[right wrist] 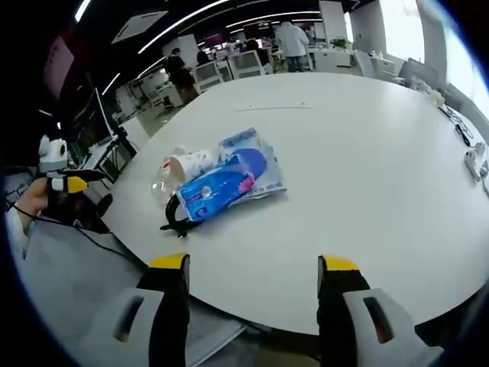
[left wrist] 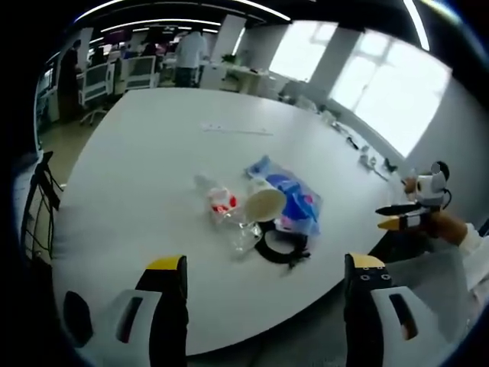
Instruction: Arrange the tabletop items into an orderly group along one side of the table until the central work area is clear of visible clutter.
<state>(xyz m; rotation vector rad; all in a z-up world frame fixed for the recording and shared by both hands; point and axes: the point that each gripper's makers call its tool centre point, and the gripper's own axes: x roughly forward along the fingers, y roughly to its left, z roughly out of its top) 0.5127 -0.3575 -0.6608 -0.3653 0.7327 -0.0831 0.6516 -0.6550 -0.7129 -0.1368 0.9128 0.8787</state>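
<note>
Currently, stock of the table as it stands:

- Clutter, one heap. Landmark = paper cup, lying on its side, mouth toward the left gripper view.
- Blue pack: touching the cup, under and behind it in the left gripper view; printed wrapper, part clear film.
- Clear bottle: just beside the cup, red on its label, crumpled clear plastic by it.
- Black band: just beside the cup on the near side, toward the table edge; what it is, can't tell.
- Far from the cup: a thin white strip mid-table; small items along the window-side edge, too small to name.

Grippers:
- Left gripper: jaws spread wide, nothing between them, held off the table edge, short of the cup.
- Right gripper: jaws likewise apart and empty, also short of the edge, heap ahead to its left.

Progress, est.: nothing lined up yet. Heap sits loose near the edge, items overlapping, not ordered. All sorting left: separate cup, bottle, pack, band; set in a row along one side; fetch the strip.

Surface & room: large white rounded table, matte, bare apart from the above. Open office beyond, w/ desks, chairs, people standing at the back, ceiling strip lights, bright windows on one side.
</note>
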